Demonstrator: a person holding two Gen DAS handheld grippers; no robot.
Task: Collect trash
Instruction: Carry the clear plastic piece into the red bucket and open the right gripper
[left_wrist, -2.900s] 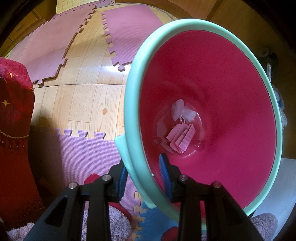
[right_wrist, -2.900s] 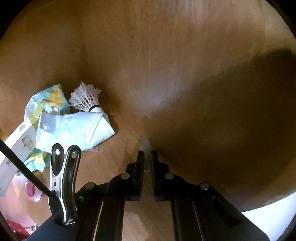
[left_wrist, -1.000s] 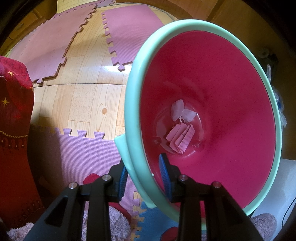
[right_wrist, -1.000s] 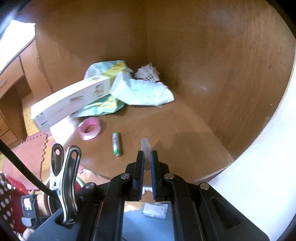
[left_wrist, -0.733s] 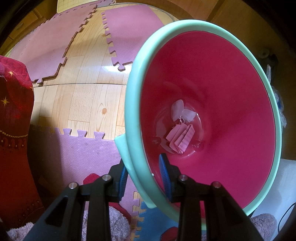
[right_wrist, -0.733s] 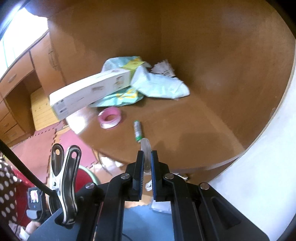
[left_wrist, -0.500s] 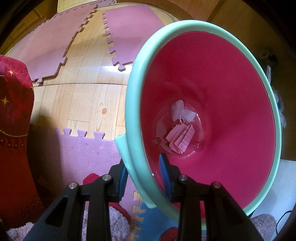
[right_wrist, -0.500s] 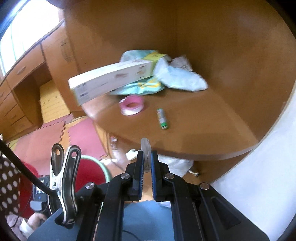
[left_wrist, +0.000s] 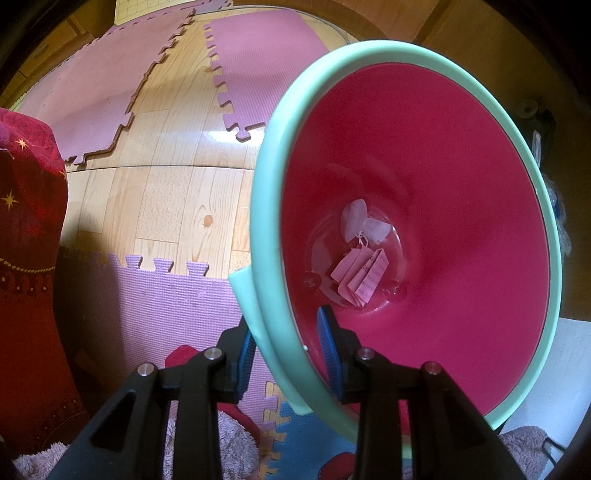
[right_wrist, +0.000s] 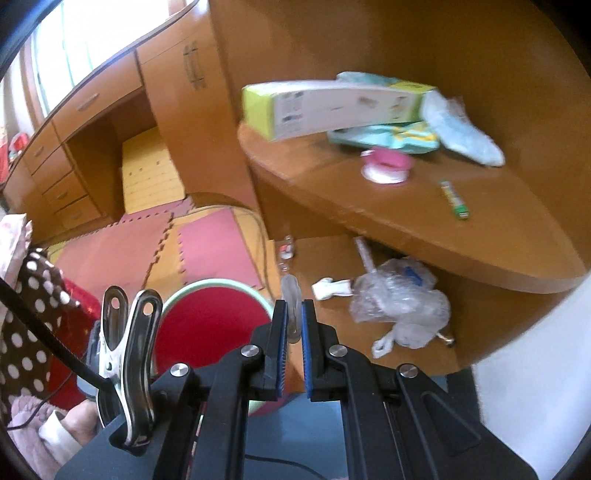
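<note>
Your left gripper (left_wrist: 286, 356) clamps rim of red bin (left_wrist: 424, 229). Your right gripper (right_wrist: 293, 328) pinches small translucent piece (right_wrist: 290, 295), above bin.

1. The right gripper (right_wrist: 294, 328), clamped on a small translucent plastic piece (right_wrist: 290, 295), has been drawn back from the brown wooden counter (right_wrist: 424, 229).
2. The counter's front edge and the shelf beneath have been brought into view.
3. The red bin with mint-green rim (right_wrist: 207, 310) is now seen below the right gripper.
</note>
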